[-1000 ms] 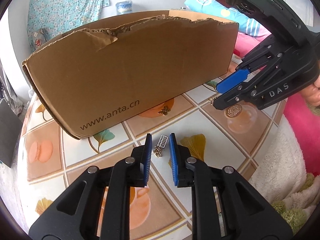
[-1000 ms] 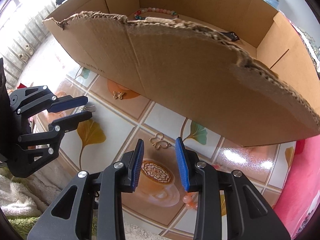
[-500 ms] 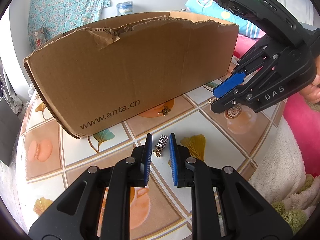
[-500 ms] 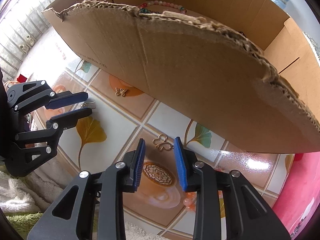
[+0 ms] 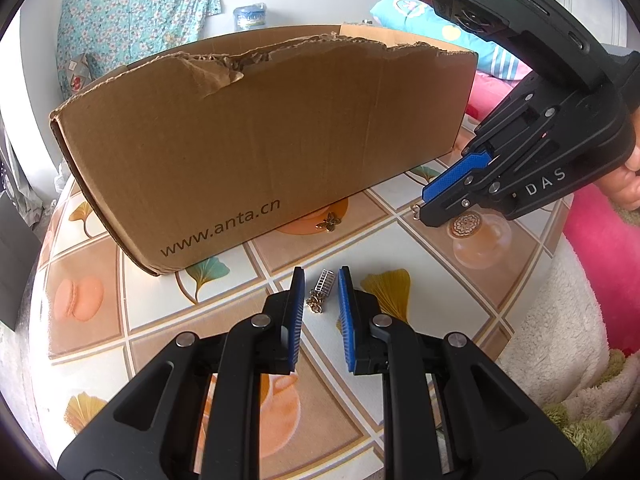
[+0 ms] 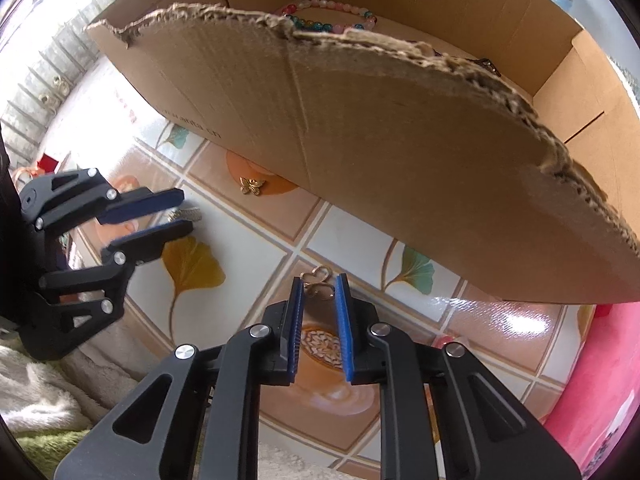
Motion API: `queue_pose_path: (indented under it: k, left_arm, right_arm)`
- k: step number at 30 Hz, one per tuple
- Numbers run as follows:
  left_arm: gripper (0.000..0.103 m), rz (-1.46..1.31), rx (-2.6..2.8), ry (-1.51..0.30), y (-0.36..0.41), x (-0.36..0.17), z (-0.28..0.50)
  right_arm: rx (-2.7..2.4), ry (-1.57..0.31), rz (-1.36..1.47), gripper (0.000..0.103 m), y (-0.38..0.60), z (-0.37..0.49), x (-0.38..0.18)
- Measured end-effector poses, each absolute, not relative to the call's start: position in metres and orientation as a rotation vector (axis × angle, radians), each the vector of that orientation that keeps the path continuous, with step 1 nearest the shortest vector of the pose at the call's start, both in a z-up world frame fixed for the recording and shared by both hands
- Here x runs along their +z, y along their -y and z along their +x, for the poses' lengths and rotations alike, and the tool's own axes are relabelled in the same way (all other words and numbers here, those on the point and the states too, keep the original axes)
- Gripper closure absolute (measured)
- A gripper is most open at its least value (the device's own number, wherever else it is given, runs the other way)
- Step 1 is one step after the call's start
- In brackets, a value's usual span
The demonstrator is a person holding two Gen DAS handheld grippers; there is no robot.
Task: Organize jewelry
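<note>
Straddling two small pieces in front of the cardboard box (image 5: 260, 140): left gripper (image 5: 321, 294) with jaws parted around a ladder-shaped charm on a gold chain (image 5: 320, 292), right gripper (image 6: 319, 294) with jaws parted, not yet clenched, around a gold looped pendant (image 6: 318, 282). Both pieces flat on the tiled tabletop (image 5: 420, 280), near the box's front wall; a gold butterfly charm (image 5: 329, 222) closer to that wall; a beaded bracelet (image 6: 332, 14) already inside the box. Likely trouble: thin, flat metal skidding out on the glossy surface when the jaws shut, or only the chain caught and the charm dangling loose. Against half a second ago: right gripper lower and forward, pendant now between its pads rather than ahead of them; left gripper scarcely changed.
</note>
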State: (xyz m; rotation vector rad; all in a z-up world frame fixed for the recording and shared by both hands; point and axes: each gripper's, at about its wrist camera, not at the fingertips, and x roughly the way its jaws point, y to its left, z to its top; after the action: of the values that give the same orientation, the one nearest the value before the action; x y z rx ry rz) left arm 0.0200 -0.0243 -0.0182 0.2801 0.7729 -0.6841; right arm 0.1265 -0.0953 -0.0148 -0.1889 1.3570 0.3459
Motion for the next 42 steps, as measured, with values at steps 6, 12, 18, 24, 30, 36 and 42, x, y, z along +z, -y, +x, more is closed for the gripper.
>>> queue_pose_path:
  k: [6, 12, 18, 24, 30, 36, 42]
  left_arm:
    - [0.087, 0.276, -0.684, -0.772, 0.025, -0.019, 0.02]
    - [0.087, 0.271, -0.686, -0.772, 0.025, -0.019, 0.021]
    - [0.087, 0.264, -0.687, -0.77, 0.025, -0.018, 0.021]
    - [0.087, 0.258, -0.688, -0.77, 0.024, -0.018, 0.022]
    - [0.087, 0.262, -0.685, -0.768, 0.024, -0.018, 0.021]
    - [0.087, 0.262, -0.682, -0.768, 0.024, -0.019, 0.021]
    - [0.087, 0.264, -0.678, -0.767, 0.025, -0.018, 0.021]
  right_arm:
    - [0.313, -1.348, -0.158, 0.074, 0.091, 0.133, -0.015]
    - [0.288, -1.321, -0.215, 0.075, 0.077, 0.132, -0.015]
    - [0.298, -1.32, -0.174, 0.09, 0.081, 0.132, -0.014]
    - [0.303, -1.308, -0.147, 0.093, 0.088, 0.129, -0.014]
    - [0.302, -1.309, -0.105, 0.1, 0.108, 0.126, -0.009]
    - [0.257, -1.288, -0.085, 0.1, 0.129, 0.123, -0.001]
    - [0.222, -1.29, -0.121, 0.1, 0.132, 0.117, -0.008]
